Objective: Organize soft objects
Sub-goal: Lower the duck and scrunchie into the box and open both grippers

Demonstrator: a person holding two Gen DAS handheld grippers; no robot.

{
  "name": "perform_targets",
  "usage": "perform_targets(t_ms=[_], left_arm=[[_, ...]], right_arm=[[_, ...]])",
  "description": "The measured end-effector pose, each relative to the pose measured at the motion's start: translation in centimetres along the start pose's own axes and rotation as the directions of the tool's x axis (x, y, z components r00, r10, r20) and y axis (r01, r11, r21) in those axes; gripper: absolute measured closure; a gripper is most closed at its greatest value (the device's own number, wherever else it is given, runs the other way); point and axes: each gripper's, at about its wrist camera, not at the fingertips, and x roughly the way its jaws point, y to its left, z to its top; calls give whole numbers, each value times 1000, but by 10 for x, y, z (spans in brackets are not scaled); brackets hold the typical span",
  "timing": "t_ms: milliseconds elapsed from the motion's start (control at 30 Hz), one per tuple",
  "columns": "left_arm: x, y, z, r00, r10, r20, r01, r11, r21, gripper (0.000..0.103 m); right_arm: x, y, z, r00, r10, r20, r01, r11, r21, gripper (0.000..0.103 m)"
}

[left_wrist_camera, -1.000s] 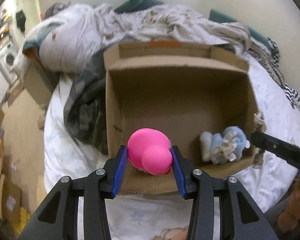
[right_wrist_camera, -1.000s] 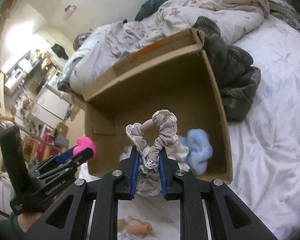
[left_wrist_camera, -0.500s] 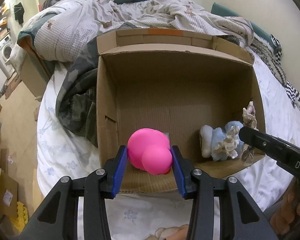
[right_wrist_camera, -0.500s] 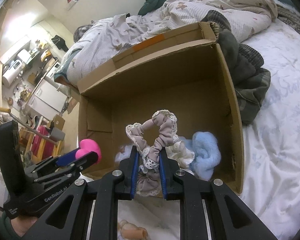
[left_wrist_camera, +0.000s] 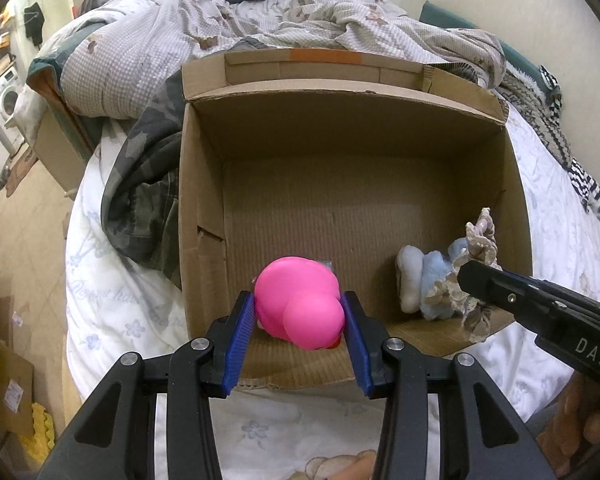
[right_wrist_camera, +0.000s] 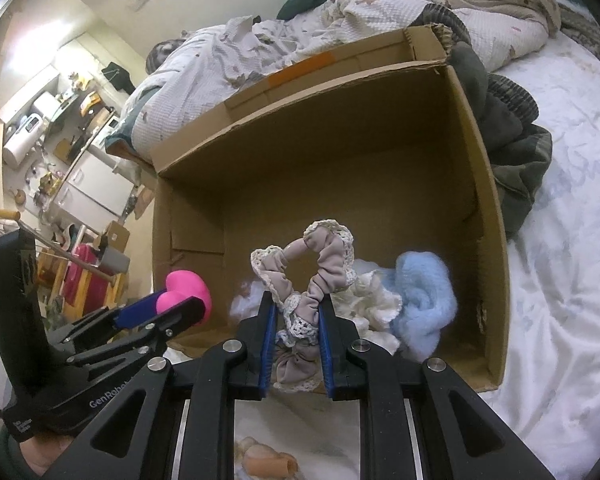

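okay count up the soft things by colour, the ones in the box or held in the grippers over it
Pink: 1, the pink toy held in the left gripper.
Beige with lace: 1, the scrunchie held in the right gripper.
Light blue: 1, the fluffy piece in the cardboard box.
White: 1, the lacy piece beside it.
Total: 4

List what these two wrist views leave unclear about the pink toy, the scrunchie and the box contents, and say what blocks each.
- Pink toy: its underside, left wrist view, hidden by its own bulk and the left gripper.
- Scrunchie: its lower part, right wrist view, covered by the right gripper.
- Blue fluffy item and white item: what they are, too bunched.
- Cardboard box: near floor, behind the toy.
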Motion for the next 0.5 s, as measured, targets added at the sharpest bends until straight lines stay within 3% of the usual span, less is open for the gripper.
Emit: perform_targets(t_ms=[133,233,300,367,433,467,500], left_arm=[[0,1,0,1000,1,1,-1,1000,-2,63],[0,1,-1,1000,0,-4,0,1000,-4,63],[1,1,-1,1000,-1,-10,1,1000,-3,62],[3,0,-2,1000,-3,-16,3,1000,0,62],[4,-1,-2,1000,-7,-26,7,1000,4,51],[4,-1,-2,1000,-9,-28,9,1000,2,39],[4,-1,-3,1000,-10,-28,10,1000,-2,34]], right_arm=[[0,-2,0,1000,21,6,-21,1000,16,81],[0,-5,0,1000,18,6,-19,999,40,69],[-1,-9,1,1000,21,7,-21,997,73,27],[-6,-14,0,999,21,32,-24,995,99,26],[-7,-14,0,999,15,34,-18,995,96,26],[-7,-15,0,999,9,33,-13,995,98,26],[-7,-15,0,999,8,31,-11,995,104,26]])
